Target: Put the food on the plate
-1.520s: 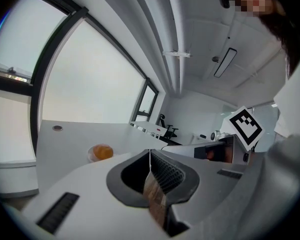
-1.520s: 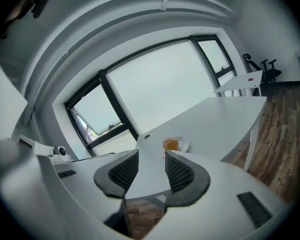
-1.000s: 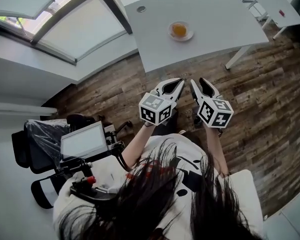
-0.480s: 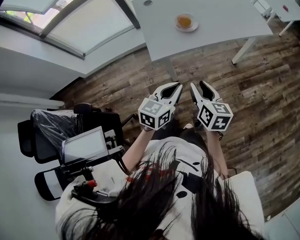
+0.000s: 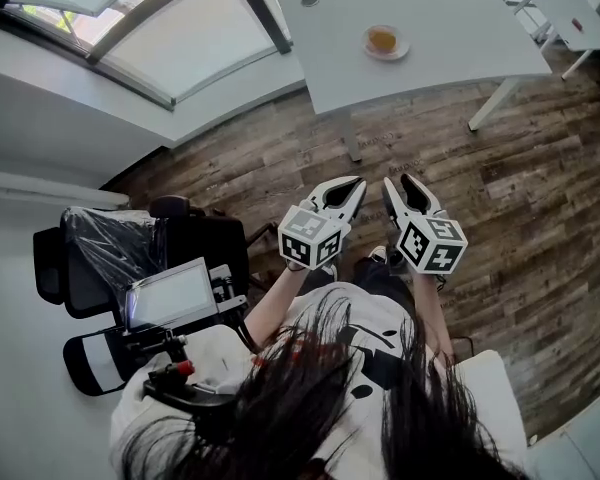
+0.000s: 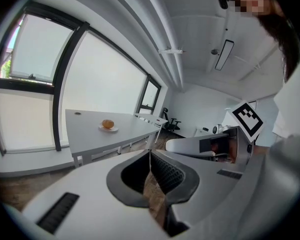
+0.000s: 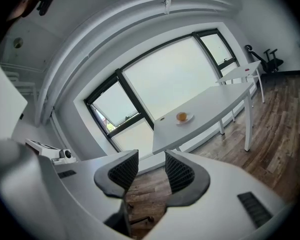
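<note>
Head view: we stand on the wooden floor (image 5: pixel 540 168), well apart from the worktop (image 5: pixel 450 18) | food (image 5: pixel 382 39) sits on the plate (image 5: pixel 401 50) there, so the task looks done | left gripper (image 5: pixel 358 183) jaws closed together, empty | right gripper (image 5: pixel 398 182) jaws narrowly parted, empty | the 2 grippers are held near our body, likely resting with nothing in reach

Long dark hair (image 5: pixel 310 408) was seen over a white top (image 5: pixel 372 308) printed with black patches. The left gripper (image 5: pixel 354 186) and the right gripper (image 5: pixel 398 182) were cased in smooth white shells. Each was fitted with a cube (image 5: pixel 310 236) of black-and-white square markers, and black ribbed pads (image 7: pixel 180 174) were set on the fingers (image 7: pixel 190 181).
</note>
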Available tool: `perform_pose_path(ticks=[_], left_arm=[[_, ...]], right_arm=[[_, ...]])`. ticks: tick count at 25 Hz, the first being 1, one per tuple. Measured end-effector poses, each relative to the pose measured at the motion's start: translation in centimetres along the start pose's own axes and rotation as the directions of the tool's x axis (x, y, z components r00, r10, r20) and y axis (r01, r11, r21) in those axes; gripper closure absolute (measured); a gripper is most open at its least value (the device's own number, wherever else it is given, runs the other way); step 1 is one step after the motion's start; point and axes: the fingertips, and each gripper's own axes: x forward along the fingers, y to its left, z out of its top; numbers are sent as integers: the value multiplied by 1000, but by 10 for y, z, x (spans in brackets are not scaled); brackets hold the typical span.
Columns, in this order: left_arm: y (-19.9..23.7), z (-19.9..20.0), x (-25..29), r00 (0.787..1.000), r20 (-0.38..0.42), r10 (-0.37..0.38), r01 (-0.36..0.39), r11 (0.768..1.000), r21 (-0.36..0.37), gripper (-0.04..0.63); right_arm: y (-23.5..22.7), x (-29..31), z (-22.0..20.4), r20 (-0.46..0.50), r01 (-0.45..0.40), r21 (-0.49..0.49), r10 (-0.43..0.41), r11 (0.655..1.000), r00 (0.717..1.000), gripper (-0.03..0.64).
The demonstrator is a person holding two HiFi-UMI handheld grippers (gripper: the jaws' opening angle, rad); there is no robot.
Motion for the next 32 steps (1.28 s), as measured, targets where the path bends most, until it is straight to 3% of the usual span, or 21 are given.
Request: perform_pose_path(ticks=[5, 11, 22, 32], left_arm=[[-2, -6, -8, 1000, -5, -18, 18, 1000, 11, 589], [11, -22, -94, 998, 23, -65, 64, 997, 37, 589], [17, -67, -180, 988, 11, -155, 155, 988, 26, 589], [-2, -88, -203, 982, 20, -186, 186, 982, -8, 589]], right_arm=[[7, -2, -9, 10, 2, 27, -2, 1000, 1000, 442], [84, -12, -49, 58, 8, 48, -11, 999, 998, 442], [162, -37, -120, 72, 59, 75, -65, 995, 995, 442], [178, -63, -144, 50, 87, 49, -90, 995, 995, 442]])
